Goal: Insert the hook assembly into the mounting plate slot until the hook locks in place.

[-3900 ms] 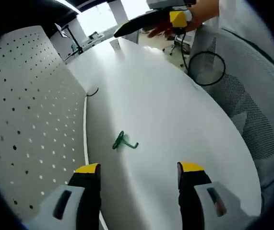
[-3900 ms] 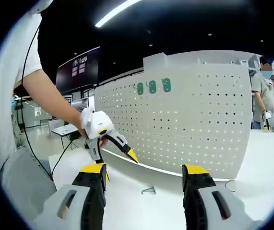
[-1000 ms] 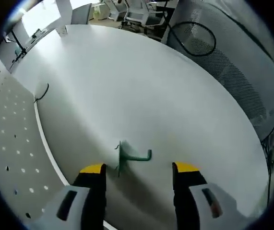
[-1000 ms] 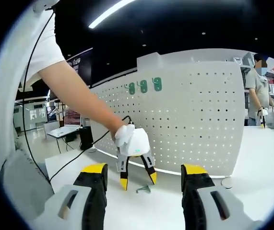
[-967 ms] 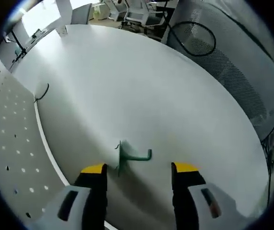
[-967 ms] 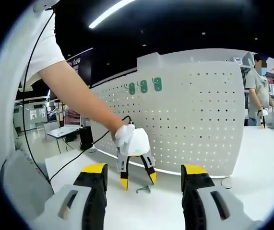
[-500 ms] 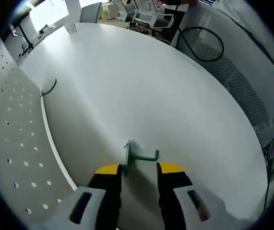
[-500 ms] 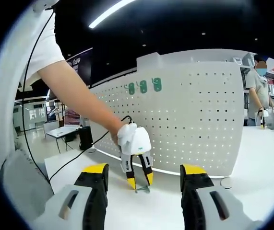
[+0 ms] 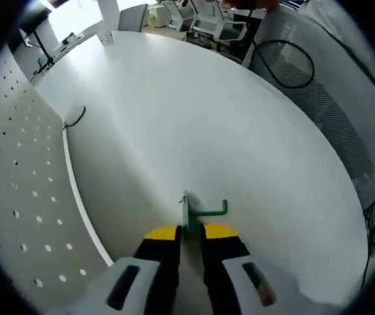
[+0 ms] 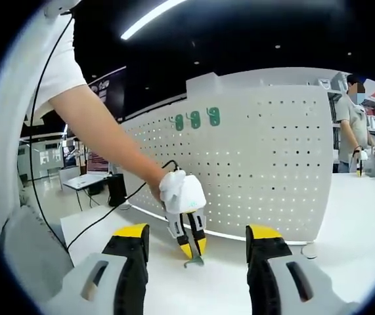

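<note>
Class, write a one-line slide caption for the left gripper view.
Left gripper shut on the green hook on the white table, beside the perforated mounting plate.

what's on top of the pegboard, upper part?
Three green hooks hang in a row near the top of the white pegboard. Their mounting behind the board is hidden. A white block sits on its top edge.
</note>
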Demonstrator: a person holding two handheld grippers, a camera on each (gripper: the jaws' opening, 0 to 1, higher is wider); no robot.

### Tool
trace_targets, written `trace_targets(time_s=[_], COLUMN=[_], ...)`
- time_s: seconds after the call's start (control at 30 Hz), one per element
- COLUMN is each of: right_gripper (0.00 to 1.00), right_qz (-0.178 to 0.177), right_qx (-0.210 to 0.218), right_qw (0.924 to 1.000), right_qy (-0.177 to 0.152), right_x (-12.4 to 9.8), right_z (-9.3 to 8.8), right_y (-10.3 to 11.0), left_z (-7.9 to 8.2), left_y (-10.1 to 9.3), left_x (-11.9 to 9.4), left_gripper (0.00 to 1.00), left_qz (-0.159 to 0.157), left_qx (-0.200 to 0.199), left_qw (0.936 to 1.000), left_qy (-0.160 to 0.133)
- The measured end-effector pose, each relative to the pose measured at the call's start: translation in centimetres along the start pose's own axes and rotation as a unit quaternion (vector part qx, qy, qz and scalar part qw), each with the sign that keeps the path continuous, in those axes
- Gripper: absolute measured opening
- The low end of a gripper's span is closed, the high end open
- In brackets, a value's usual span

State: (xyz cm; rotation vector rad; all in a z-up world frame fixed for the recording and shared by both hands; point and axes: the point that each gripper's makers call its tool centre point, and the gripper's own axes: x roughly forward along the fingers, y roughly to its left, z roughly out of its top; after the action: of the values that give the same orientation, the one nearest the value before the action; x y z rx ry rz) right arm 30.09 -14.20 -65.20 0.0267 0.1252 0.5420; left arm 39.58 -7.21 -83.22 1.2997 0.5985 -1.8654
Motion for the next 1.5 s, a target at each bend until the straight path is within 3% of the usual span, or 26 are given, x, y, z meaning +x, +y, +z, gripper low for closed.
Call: trace_targets(time_s=[0.37, 1.03, 1.5], right_gripper=[0.57, 0.59, 0.6], right_qz=[-0.002, -0.001, -0.001], right_qx=[0.002, 0.003, 0.003], right_qw=[1.0, 1.0, 1.0], right_qy=[-0.002, -0.003, -0.004], right_x=[-0.08, -0.11, -0.12], right_z=[0.14, 0.09, 0.13], right_y=[-0.1, -0.13, -0.06], left_z=[0.02, -0.01, 0.0], left_y=[0.48, 0.6, 0.68], left_x=[0.04, 0.08, 0.0], left_gripper=[0.05, 0.04, 0.02], left_qz=[0.024, 0.03, 0.053], left_qx=[-0.005, 0.011, 0.018], left_qw=[0.9997, 0.9995, 0.9984], left_qy=[0.001, 0.002, 0.003])
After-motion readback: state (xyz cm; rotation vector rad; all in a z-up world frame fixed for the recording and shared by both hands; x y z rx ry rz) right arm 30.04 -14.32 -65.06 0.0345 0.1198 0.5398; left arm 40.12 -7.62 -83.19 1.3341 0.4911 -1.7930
